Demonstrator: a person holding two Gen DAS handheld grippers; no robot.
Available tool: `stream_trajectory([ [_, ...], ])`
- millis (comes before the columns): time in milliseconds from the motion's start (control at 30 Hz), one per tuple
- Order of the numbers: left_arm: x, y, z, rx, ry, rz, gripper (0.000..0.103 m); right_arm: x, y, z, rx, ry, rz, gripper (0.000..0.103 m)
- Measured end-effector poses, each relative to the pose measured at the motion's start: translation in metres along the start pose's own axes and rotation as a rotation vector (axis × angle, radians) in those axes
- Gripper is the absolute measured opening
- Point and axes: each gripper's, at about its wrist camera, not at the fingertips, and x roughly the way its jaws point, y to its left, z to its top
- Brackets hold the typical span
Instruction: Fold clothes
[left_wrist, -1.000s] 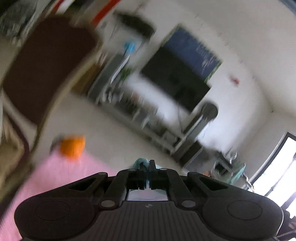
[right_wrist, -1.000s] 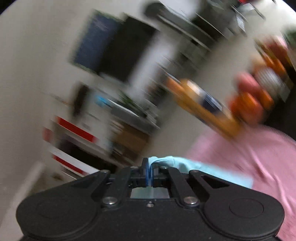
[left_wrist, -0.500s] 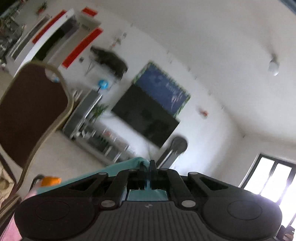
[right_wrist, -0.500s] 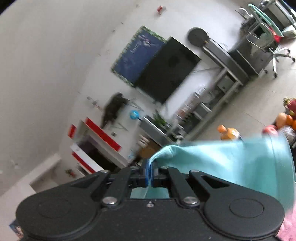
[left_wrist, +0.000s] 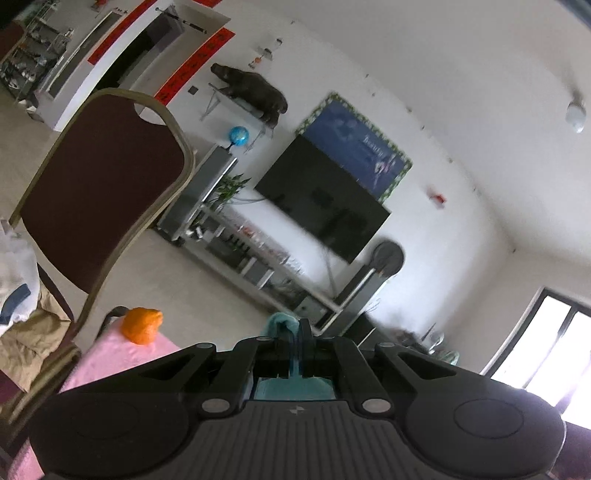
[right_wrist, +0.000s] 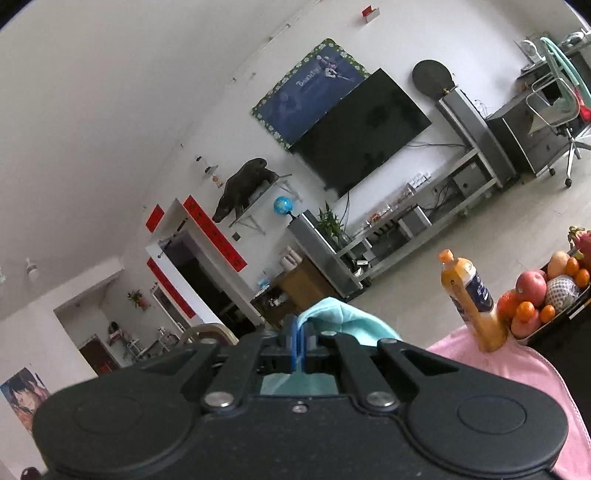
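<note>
**A:** so where's the garment sitting?

**B:** the teal cloth (right_wrist: 347, 317) is pinched at both ends — right gripper (right_wrist: 297, 334) has its jaws closed on a bunched corner, which flops over to the right of the fingers. The left gripper (left_wrist: 294, 334) is clamped on another bit of the same teal fabric (left_wrist: 281, 322), a small tuft poking up past the tips.

**A:** and underneath?

**B:** pink tablecloth (right_wrist: 491, 363) — juice bottle (right_wrist: 471, 299) and a fruit tray (right_wrist: 546, 325) on it. Left view shows a maroon chair (left_wrist: 99, 184) beside the table.
</note>
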Motion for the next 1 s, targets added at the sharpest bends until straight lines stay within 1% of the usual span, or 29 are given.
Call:
stream_trajectory([
  [67, 0.038, 0.008, 0.007, 0.016, 0.054, 0.045, 0.001, 0.029, -0.004, 0.001, 0.022, 0.028, -0.027, 0.002],
  [100, 0.061, 0.014, 0.010, 0.025, 0.084, 0.074, 0.001, 0.047, -0.008, 0.001, 0.030, 0.046, -0.057, 0.002],
  [200, 0.154, 0.032, 0.016, 0.061, 0.192, 0.193, 0.001, 0.123, -0.030, 0.003, 0.041, 0.096, -0.162, 0.002],
  [233, 0.175, 0.033, 0.017, 0.081, 0.204, 0.222, 0.001, 0.151, -0.038, 0.004, 0.048, 0.113, -0.205, 0.002],
  [267, 0.189, 0.031, 0.021, 0.099, 0.200, 0.243, 0.001, 0.177, -0.045, 0.005, 0.052, 0.127, -0.248, 0.002],
  [300, 0.199, 0.028, 0.026, 0.118, 0.186, 0.255, 0.001, 0.195, -0.047, 0.007, 0.049, 0.133, -0.278, 0.002],
  [367, 0.195, 0.013, 0.043, 0.161, 0.097, 0.212, 0.001, 0.207, -0.038, 0.016, 0.036, 0.114, -0.273, 0.002],
  [433, 0.177, 0.000, 0.058, 0.194, 0.012, 0.157, 0.001, 0.196, -0.015, 0.032, -0.025, 0.051, -0.225, 0.002],
  [500, 0.160, 0.000, 0.061, 0.196, -0.020, 0.115, 0.002, 0.182, 0.000, 0.043, -0.069, -0.001, -0.193, 0.002],
  [533, 0.153, 0.004, 0.058, 0.186, -0.016, 0.097, 0.003, 0.174, 0.002, 0.045, -0.082, -0.022, -0.182, 0.002],
  [567, 0.148, 0.009, 0.052, 0.177, -0.005, 0.085, 0.003, 0.166, 0.000, 0.044, -0.083, -0.031, -0.173, 0.002],
  [600, 0.145, 0.016, 0.043, 0.168, 0.019, 0.086, 0.003, 0.160, -0.008, 0.036, -0.073, -0.021, -0.170, 0.002],
  [700, 0.139, 0.041, 0.004, 0.151, 0.091, 0.113, 0.003, 0.156, -0.042, -0.012, -0.046, 0.053, -0.210, 0.002],
  [867, 0.130, 0.096, -0.085, 0.130, 0.210, 0.258, 0.002, 0.150, -0.099, -0.094, 0.001, 0.177, -0.282, 0.002],
  [967, 0.132, 0.127, -0.132, 0.117, 0.290, 0.348, 0.002, 0.149, -0.136, -0.147, 0.053, 0.257, -0.370, 0.002],
  [1000, 0.133, 0.132, -0.140, 0.113, 0.309, 0.363, 0.002, 0.147, -0.143, -0.158, 0.063, 0.274, -0.390, 0.002],
])
